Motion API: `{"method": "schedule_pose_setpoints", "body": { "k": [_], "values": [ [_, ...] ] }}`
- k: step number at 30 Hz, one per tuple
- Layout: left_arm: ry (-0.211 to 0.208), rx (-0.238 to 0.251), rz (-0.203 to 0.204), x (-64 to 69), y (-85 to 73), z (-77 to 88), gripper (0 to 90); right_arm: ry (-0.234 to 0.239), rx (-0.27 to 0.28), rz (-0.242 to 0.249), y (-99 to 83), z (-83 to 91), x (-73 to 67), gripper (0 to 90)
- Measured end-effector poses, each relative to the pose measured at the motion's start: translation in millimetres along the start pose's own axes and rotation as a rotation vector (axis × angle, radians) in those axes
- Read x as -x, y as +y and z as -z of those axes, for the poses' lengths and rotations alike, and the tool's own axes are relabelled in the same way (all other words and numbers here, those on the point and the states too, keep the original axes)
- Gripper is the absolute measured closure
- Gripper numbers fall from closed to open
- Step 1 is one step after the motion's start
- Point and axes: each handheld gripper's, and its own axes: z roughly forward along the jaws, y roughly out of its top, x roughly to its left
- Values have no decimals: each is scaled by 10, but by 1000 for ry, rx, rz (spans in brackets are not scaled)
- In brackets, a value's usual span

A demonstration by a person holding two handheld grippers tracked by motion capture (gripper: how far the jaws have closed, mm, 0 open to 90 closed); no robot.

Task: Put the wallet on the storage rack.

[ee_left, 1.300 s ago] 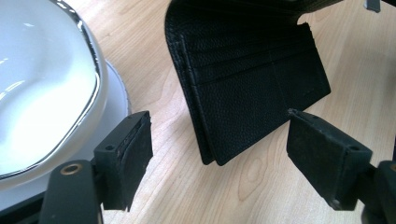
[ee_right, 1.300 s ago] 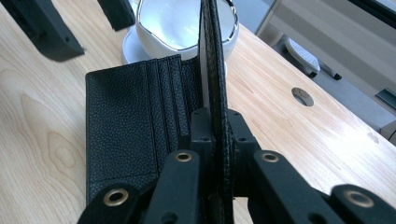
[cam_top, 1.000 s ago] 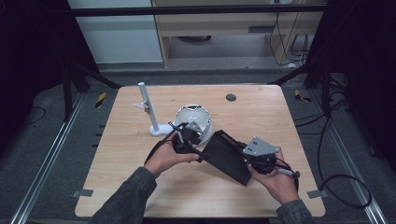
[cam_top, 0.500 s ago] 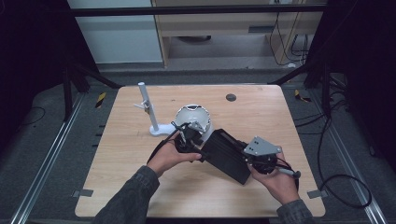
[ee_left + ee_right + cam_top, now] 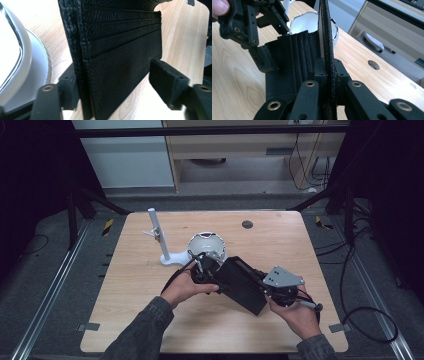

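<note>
Right fingers: the right gripper (image 5: 327,75) is clamped hard on one flap of the black grained-leather wallet (image 5: 243,282), its jaws pinching the flap's edge from both sides; the flap stands upright between them.
Left fingers: the left gripper (image 5: 117,82) straddles the wallet's other flap, the one with the rows of card slots. One jaw lies against the flap's stacked edge; the other jaw stands off with a clear gap of table showing, so this side is not yet gripped.
Just changed: the left jaws have just been closing, with the card-slot flap between them. In the high view half a second ago the wallet lay at much the same slant between the two hands, so only the jaws have come in.
Meaning for the work: my reading is that the left side is about to take hold, so that the two grippers can spread or fold the wallet between them.
Wallet's place: held open above the light wooden table (image 5: 280,235), near its middle, between both hands, just in front of the white domed bowl-like object (image 5: 207,246).
Further out: a white post on a flat white base (image 5: 159,240) stands left of the dome; a small dark round hole (image 5: 247,224) lies well behind.
Risk: the free jaw could close on too few leather layers and slip off.
</note>
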Motion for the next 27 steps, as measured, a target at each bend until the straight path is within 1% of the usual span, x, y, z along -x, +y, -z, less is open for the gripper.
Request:
{"method": "schedule_pose_setpoints", "body": {
  "k": [2, 3, 4, 5, 7, 9, 11, 12, 14, 17, 20, 22, 24, 25, 27],
  "values": [
    [2, 10, 8, -4, 12, 29, 409, 4, 3, 1, -2, 2, 0, 844],
    [9, 9, 0, -7, 20, 54, 462, 5, 5, 1, -4, 4, 0, 843],
    [9, 13, 3, -7, 27, 77, 526, 6, 7, 0, -7, 4, 1, 843],
    [3, 20, 12, -6, 35, 96, 548, 9, 9, 0, -12, 6, 0, 843],
    [-24, 27, 22, -10, 54, 151, 639, 16, 12, -2, -23, 9, -3, 843],
    [-54, 50, 44, -2, 68, 200, 715, 21, 15, -4, -39, 12, -2, 842],
    [-62, 62, 50, 12, 85, 251, 775, 24, 15, -7, -58, 18, 4, 841],
    [-58, 64, 51, 22, 95, 278, 794, 25, 16, -7, -69, 20, 9, 840],
    [-47, 67, 44, 39, 121, 330, 809, 28, 13, -10, -87, 30, 14, 836],
    [-20, 56, 17, 88, 184, 405, 815, 31, 10, -12, -104, 35, 15, 817],
    [20, 41, -21, 157, 263, 473, 818, 38, 14, -13, -106, 27, -1, 780],
    [45, 40, -32, 187, 309, 511, 819, 47, 10, -8, -104, 14, -21, 745],
    [68, 34, -48, 200, 354, 549, 821, 58, 2, -9, -107, -5, -46, 685],
    [78, 26, -56, 200, 376, 569, 821, 61, -3, -11, -110, -17, -62, 637],
    [93, 29, -56, 202, 412, 603, 821, 68, -17, -13, -123, -42, -95, 544]
  ]
}}
